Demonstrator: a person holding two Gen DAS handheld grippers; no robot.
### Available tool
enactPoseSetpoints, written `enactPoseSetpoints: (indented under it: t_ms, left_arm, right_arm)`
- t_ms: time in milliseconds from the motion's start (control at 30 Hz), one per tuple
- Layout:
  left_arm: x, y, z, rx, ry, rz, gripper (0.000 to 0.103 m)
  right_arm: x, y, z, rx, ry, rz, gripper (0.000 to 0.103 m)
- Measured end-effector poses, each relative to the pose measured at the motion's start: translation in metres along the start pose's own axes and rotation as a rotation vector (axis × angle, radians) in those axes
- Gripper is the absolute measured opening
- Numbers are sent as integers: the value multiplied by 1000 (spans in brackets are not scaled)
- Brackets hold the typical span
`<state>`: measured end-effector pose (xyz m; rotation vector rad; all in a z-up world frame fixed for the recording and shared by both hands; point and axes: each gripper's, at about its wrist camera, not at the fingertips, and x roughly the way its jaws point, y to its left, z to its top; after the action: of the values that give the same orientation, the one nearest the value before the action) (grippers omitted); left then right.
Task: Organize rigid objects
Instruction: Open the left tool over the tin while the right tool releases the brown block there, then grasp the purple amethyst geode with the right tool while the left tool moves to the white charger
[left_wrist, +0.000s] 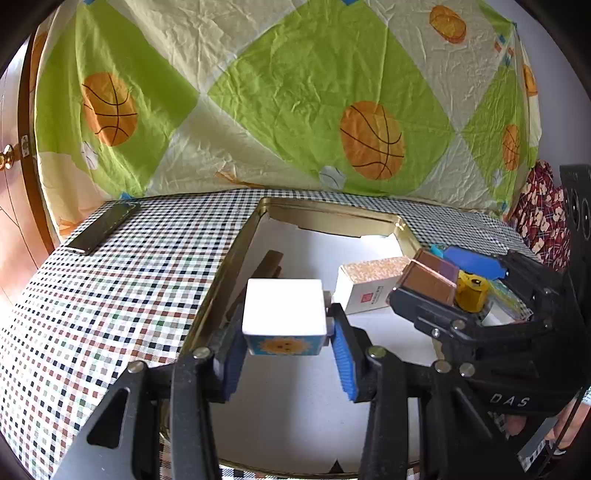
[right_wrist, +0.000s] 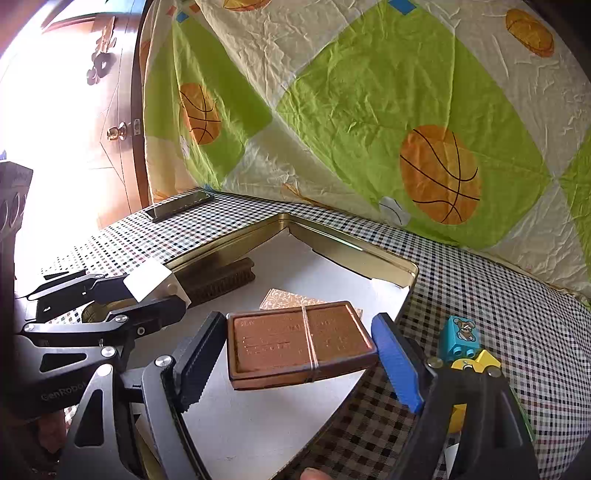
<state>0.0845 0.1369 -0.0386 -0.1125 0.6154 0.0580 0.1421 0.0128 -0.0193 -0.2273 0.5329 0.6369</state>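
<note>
Grippers carried two objects above a gold-rimmed metal tray (left_wrist: 236, 251).
Left gripper (left_wrist: 286, 343) clenched a white cube (left_wrist: 284, 312) at frame centre; right gripper (right_wrist: 299, 354) grasped a brown rubber-banded box (right_wrist: 301, 341), long axis spanning its jaws.

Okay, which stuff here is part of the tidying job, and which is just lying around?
Part of the job:
- white block, held in left gripper
- brown case, held in right gripper
- gold tray
- patterned box in tray
- dark brush in tray
- toy blocks

Lying about:
- phone
- basketball sheet
</note>
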Motion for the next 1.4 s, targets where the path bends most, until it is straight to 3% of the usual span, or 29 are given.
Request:
enactPoseSetpoints:
  t_ms: [133, 233, 300, 367, 500, 633, 867, 1033, 1333, 1400]
  left_arm:
    - [8, 0, 2, 20, 19, 52, 46]
    - [6, 1, -1, 16, 7, 63, 61]
    - [-3, -1, -5, 5, -28, 60, 76]
    - [-16, -8, -9, 7, -76, 72, 77]
    - [-42, -32, -20, 4, -172, 36, 100]
    - [-55, -69, -28, 38, -209, -36, 100]
    - [-38, -132, -35, 135, -146, -121, 102]
    - [-27, -154, -38, 170, -95, -133, 102]
    - [-16, -170, -35, 198, -44, -164, 102]
    - [-14, -174, -36, 207, -38, -174, 102]
  right_arm:
    - [11, -3, -1, 20, 21, 6, 83]
    - [6, -8, -5, 37, 17, 7, 83]
    - [-7, -13, -11, 34, 2, -16, 83]
    - [-27, -21, -21, 29, -23, -47, 83]
    - [-68, -49, -49, 48, -63, -100, 83]
    - [-106, -88, -76, 110, -85, -176, 84]
    - [-119, -132, -109, 135, 8, -248, 86]
    - [-109, -138, -117, 159, 74, -172, 86]
    - [-85, -142, -119, 162, 189, -111, 85]
    - [-81, -145, -121, 168, 209, -76, 70]
